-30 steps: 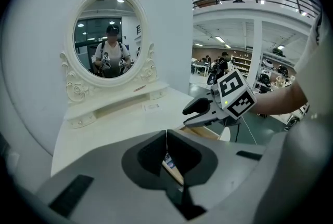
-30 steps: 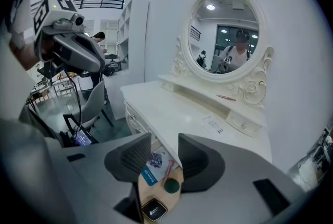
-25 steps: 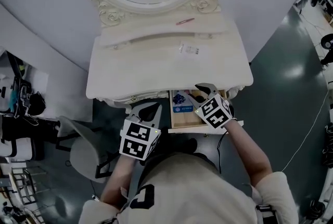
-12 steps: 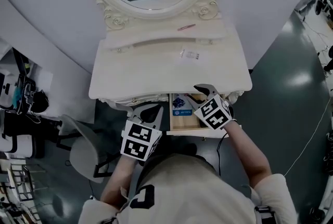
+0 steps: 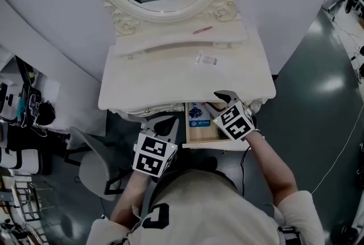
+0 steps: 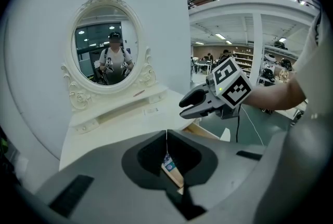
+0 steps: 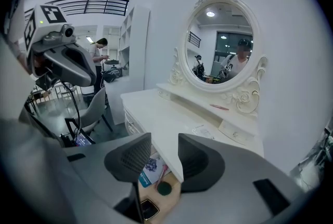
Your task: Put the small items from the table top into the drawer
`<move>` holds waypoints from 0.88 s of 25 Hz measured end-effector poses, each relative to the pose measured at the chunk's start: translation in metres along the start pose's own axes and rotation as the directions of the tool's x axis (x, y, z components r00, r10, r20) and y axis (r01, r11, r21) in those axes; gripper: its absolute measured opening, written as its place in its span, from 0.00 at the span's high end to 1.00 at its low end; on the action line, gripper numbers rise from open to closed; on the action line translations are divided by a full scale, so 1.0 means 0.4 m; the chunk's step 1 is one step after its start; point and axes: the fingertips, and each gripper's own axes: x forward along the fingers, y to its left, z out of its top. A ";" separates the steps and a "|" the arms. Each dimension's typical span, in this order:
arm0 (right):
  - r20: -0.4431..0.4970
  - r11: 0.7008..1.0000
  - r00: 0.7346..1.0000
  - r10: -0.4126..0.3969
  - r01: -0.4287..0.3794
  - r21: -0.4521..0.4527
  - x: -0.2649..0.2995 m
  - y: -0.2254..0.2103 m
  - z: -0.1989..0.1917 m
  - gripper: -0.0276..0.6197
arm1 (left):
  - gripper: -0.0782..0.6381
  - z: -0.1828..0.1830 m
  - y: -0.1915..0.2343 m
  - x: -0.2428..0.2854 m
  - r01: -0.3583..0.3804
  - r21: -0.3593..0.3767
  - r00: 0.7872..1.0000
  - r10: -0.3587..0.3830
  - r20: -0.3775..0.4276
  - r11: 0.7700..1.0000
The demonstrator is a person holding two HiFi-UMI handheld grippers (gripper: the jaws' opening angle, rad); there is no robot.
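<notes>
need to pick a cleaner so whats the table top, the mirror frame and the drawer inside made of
Table top: likely wood or board painted cream, smooth, no grain showing.
Mirror frame: same cream finish with moulded roses; wood or resin, cannot tell.
Drawer: inside looks bare pale wood, tan and unpainted.

The drawer (image 7: pixel 169 199) lies below the right gripper (image 7: pixel 162 153) jaws; beyond them a packet (image 7: pixel 204 132) lies on the table top (image 7: pixel 156 114), and a hairpin (image 7: pixel 219 107) on the shelf (image 7: pixel 192 98) behind.
</notes>
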 end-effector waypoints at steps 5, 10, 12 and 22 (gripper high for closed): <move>-0.011 0.999 1.000 -0.024 0.025 0.027 0.008 -0.025 0.002 0.69 | 0.81 -0.002 0.010 0.015 0.018 -0.001 1.000 -0.018 -0.005 1.000; -0.030 0.998 0.998 -0.049 0.050 0.027 0.032 -0.039 0.008 0.69 | 0.81 -0.010 0.038 0.039 0.044 -0.005 0.999 -0.044 -0.001 0.999; -0.039 0.998 0.998 -0.056 0.057 0.025 0.049 -0.041 0.013 0.69 | 0.81 -0.015 0.058 0.048 0.058 -0.006 0.998 -0.058 0.001 0.998; -0.096 0.988 0.987 -0.129 0.136 0.074 0.128 -0.076 0.061 0.69 | 0.81 -0.005 0.190 0.100 0.146 0.006 0.989 -0.146 0.002 0.989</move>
